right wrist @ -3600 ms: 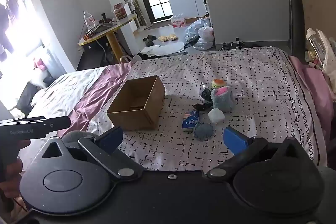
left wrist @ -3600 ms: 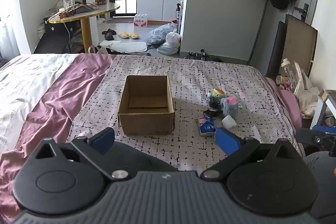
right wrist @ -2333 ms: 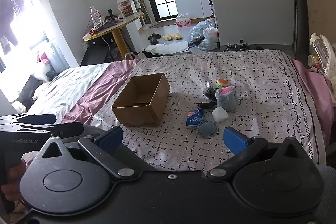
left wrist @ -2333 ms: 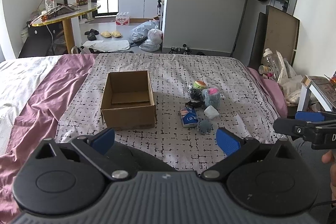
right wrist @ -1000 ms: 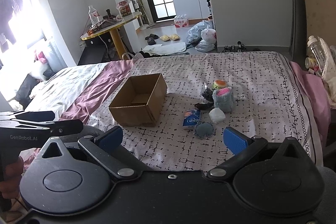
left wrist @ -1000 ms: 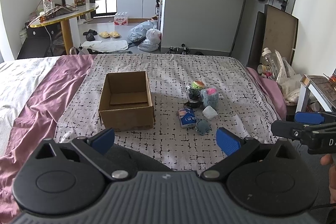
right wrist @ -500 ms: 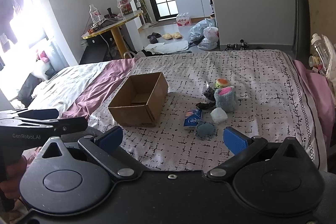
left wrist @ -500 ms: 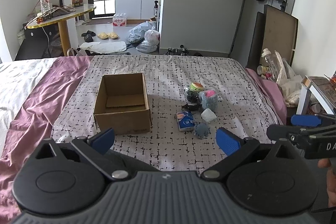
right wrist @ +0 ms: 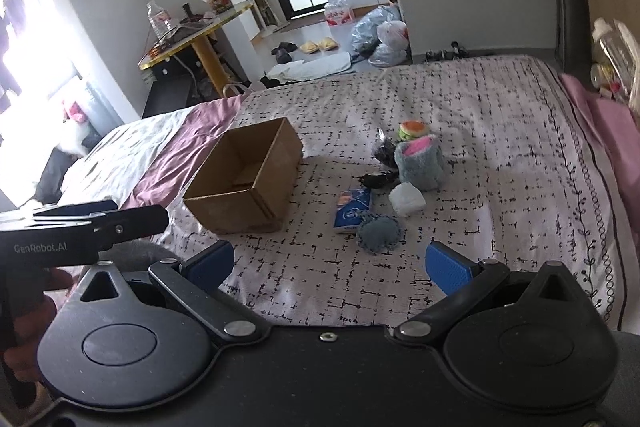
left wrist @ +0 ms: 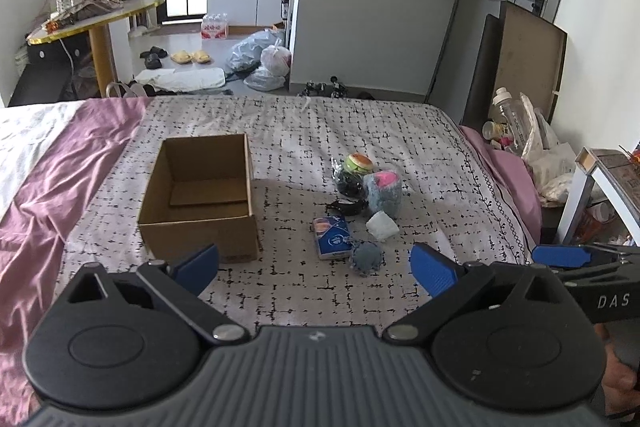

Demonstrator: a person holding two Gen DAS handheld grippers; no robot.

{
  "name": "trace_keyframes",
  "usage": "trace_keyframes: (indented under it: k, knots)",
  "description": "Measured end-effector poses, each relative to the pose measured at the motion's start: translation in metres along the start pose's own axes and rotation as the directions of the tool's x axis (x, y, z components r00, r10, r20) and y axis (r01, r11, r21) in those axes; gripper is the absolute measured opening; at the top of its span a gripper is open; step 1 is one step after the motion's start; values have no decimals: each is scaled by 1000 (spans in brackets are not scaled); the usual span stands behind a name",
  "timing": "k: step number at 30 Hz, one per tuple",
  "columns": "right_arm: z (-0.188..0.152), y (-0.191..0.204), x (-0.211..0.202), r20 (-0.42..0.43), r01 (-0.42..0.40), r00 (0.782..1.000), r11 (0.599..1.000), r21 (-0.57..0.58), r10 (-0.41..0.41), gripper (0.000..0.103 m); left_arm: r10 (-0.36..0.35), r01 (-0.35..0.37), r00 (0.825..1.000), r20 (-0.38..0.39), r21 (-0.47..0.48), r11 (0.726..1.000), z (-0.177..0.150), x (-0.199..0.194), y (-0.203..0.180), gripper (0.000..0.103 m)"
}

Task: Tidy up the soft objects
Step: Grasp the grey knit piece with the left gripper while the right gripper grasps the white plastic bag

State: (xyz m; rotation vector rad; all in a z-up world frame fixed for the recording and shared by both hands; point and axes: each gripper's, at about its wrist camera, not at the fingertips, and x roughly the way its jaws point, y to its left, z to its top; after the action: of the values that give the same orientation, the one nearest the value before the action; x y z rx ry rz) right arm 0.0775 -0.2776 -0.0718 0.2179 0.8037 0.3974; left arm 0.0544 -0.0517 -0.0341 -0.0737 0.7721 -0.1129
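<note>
An open cardboard box (left wrist: 200, 199) (right wrist: 244, 183) sits on the patterned bedspread, nothing visible inside but its floor flap. To its right lies a cluster of soft things: a grey knitted ball (left wrist: 366, 257) (right wrist: 378, 231), a blue tissue pack (left wrist: 333, 237) (right wrist: 352, 210), a white wad (left wrist: 382, 225) (right wrist: 407, 199), a grey plush with pink top (left wrist: 384, 190) (right wrist: 419, 163), a burger toy (left wrist: 359, 162) (right wrist: 413, 129) and a dark bundle (left wrist: 349, 185). My left gripper (left wrist: 314, 269) and right gripper (right wrist: 329, 267) hover open before the bed's near edge, both holding nothing.
A purple sheet (left wrist: 60, 179) covers the bed's left side. Bottles and bags (left wrist: 520, 135) stand by the bed's right edge, with a white stool (left wrist: 600, 183) nearer. Beyond the bed are plastic bags (left wrist: 264, 61), slippers and a round table (left wrist: 96, 15).
Both grippers have stayed open while drifting slightly; the box and soft items shifted a little in view. Nothing was picked up or moved on the bed.
</note>
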Motion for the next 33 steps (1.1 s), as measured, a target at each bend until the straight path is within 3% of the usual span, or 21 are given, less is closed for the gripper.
trace_keyframes:
  k: [12,22,26,33]
  knots:
    - [19,-40,44,-41,-15,999,992,123,20,101,-24,21,997,-79,-44,999,12,63,-9,97]
    - [49,-64,71,-77,-8,997,997,82,14,100,-50,29,986,-161,-131,991,20,118,-18,91]
    - [56,-85,87,-98,7,995,990,140,7,97,-63,28,970,-233,-151,988,17,144,-24,87]
    - [57,-110,113,-99,-51,993,982,183,71,95,-60,-3,949,-311,-196,981,8,182,-29,79]
